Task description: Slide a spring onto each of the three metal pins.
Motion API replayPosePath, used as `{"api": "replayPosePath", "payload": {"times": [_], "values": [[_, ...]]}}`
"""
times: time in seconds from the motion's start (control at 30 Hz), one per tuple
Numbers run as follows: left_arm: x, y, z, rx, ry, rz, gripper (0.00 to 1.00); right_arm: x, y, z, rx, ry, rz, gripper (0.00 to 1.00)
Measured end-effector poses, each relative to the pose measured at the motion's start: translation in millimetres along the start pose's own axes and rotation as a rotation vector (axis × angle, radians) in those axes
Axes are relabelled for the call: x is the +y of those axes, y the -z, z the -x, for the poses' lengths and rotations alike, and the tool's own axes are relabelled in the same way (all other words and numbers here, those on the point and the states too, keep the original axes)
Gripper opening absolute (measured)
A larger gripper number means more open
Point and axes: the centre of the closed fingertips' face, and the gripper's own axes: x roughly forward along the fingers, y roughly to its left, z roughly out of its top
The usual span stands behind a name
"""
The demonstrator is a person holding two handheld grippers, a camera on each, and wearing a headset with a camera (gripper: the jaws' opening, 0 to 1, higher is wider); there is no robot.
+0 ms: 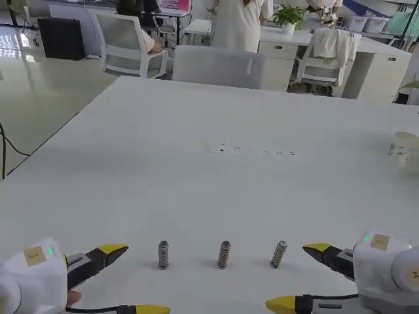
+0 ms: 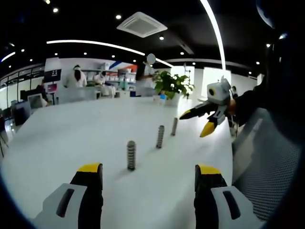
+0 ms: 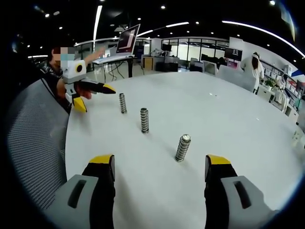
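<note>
Three upright metal pins stand in a row near the front of the white table, each with a coiled spring around it: the left one, the middle one and the right one, which leans slightly. My left gripper sits left of the row, open and empty. My right gripper sits right of it, also open and empty. In the left gripper view the nearest spring stands ahead of the open left gripper. In the right gripper view the leaning spring stands just beyond the open right gripper.
A pale cup stands at the table's right edge. A faint row of small marks lies mid-table. Office chairs and a standing person are beyond the far edge. Desks and a plant fill the background.
</note>
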Motion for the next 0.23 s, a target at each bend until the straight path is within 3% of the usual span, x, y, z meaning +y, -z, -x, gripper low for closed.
{"api": "replayPosePath", "payload": {"times": [0.23], "values": [[-0.5,-1.5,0.0,0.000,-0.001,-0.003,0.75,-0.1,0.8,0.0,0.002,0.001,-0.001,0.77]]}}
